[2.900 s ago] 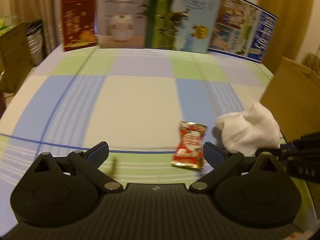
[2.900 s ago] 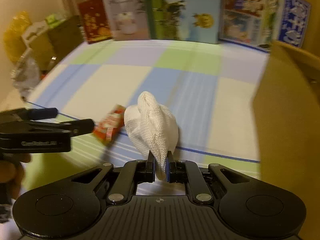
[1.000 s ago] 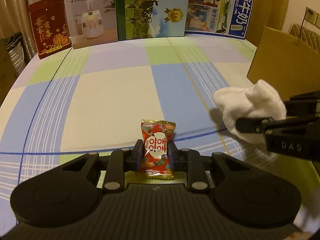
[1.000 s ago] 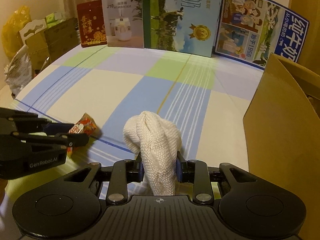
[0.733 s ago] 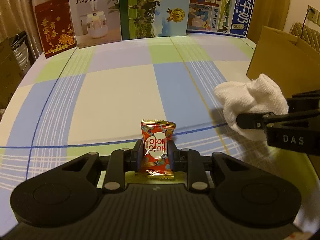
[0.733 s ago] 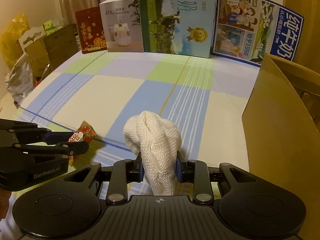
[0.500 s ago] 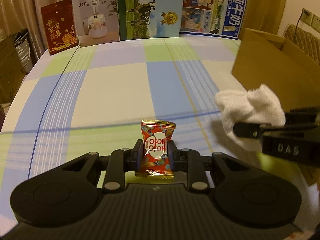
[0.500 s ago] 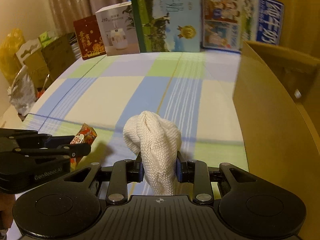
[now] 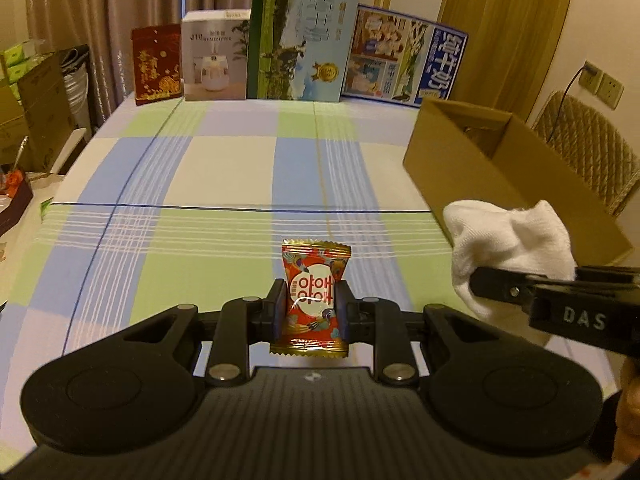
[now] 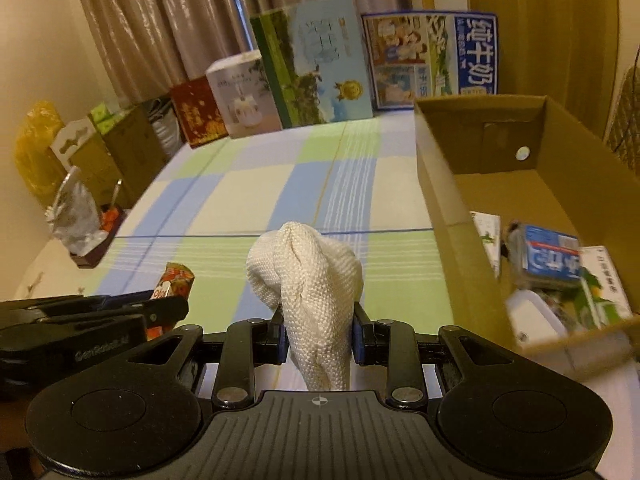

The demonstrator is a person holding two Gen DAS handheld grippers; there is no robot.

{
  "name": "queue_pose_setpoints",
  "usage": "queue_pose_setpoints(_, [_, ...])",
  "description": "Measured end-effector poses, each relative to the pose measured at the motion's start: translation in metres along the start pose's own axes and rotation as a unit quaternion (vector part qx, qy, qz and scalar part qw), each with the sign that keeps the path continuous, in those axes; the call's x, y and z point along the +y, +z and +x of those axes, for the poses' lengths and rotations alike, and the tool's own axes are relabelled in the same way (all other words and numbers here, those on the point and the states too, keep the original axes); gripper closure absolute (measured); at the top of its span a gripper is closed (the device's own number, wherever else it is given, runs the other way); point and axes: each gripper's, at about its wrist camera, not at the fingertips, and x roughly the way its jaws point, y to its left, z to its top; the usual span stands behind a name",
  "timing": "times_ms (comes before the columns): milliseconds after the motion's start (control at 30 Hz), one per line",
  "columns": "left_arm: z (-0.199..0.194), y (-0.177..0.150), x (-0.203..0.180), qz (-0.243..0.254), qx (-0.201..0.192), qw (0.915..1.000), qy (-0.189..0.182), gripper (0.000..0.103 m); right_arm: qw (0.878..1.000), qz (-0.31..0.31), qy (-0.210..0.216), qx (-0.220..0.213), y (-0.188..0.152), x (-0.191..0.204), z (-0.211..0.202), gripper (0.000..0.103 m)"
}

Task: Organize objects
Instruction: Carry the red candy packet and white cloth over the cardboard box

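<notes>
Checked worktop (image 9: pixel 200 184) with cardboard box (image 10: pixel 444 200) at right. Left tongs (image 9: pixel 310 304) pinch an upright red candy packet (image 9: pixel 314 296) above the near worktop; right tongs (image 10: pixel 318 338) clamp a white cloth (image 10: pixel 316 292), just left of the box wall.

Your table (image 9: pixel 224 168) wears a checked cloth of blue, green and cream. At twelve o'clock, four printed boxes (image 9: pixel 298 40) stand in a row along its far edge; at two o'clock sits an open cardboard box (image 10: pixel 444 200), partly filled
</notes>
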Motion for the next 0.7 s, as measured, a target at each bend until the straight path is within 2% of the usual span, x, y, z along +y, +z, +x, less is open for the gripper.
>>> queue_pose_setpoints(300, [-0.060,-0.015,-0.030,0.013,-0.023,0.9996,0.008,0.082,1.000,-0.002,-0.012,-0.020,-0.025,-0.008,-0.068,0.077])
queue_pose_setpoints(700, [-0.092,-0.034,-0.073,0.034,-0.027,0.9987,-0.026,0.082,0.998,0.020,-0.050,-0.032,-0.055,-0.043,-0.113,0.077])
